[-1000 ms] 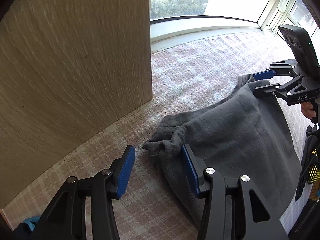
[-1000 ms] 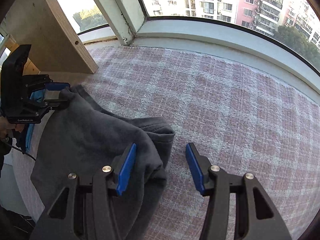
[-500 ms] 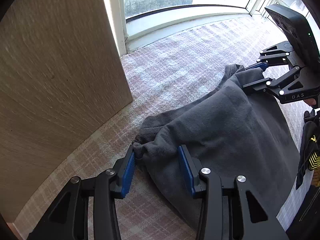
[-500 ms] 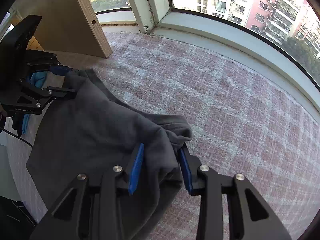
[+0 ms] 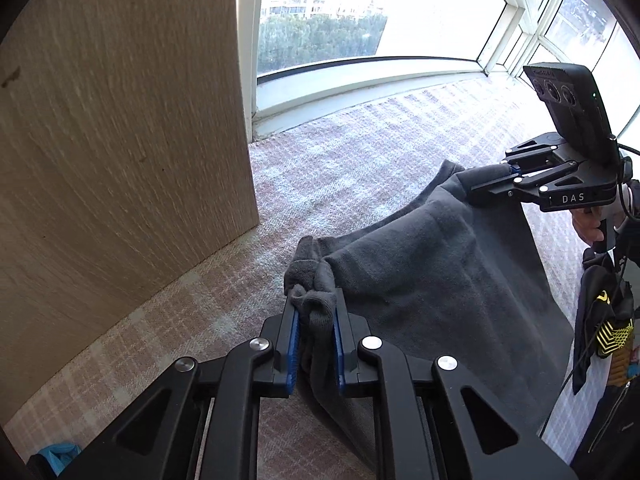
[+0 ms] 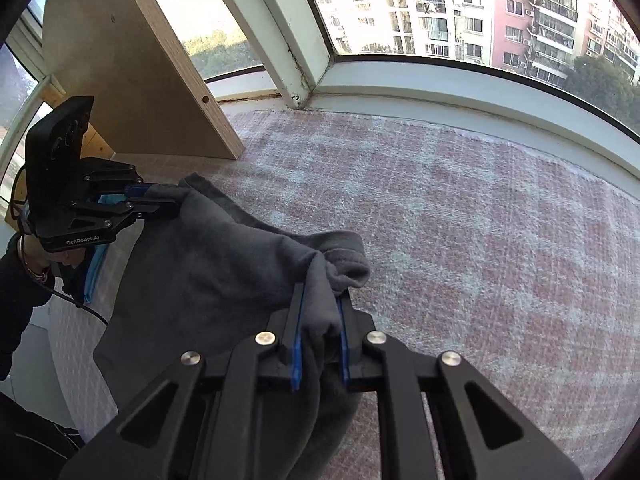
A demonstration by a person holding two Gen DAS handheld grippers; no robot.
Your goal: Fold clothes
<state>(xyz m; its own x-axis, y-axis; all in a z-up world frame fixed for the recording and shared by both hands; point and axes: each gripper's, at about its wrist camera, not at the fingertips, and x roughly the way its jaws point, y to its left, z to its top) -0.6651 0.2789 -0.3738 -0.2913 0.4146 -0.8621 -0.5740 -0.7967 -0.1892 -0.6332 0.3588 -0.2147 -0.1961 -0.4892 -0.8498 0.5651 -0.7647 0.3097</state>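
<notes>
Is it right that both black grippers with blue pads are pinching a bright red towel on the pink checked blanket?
Not quite: it is a dark grey fleece garment, not a red towel. The right wrist view shows the right gripper closing on one bunched corner; the left gripper is closing on the other, on the pink checked blanket.

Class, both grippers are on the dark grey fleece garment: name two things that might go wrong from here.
1. The left gripper, jaws closing, pinches a bunched wad of the dark grey fleece garment; it may slip or lift crooked.
2. The right gripper, also closing, bites thick gathered cloth, so extra layers may lift.
</notes>
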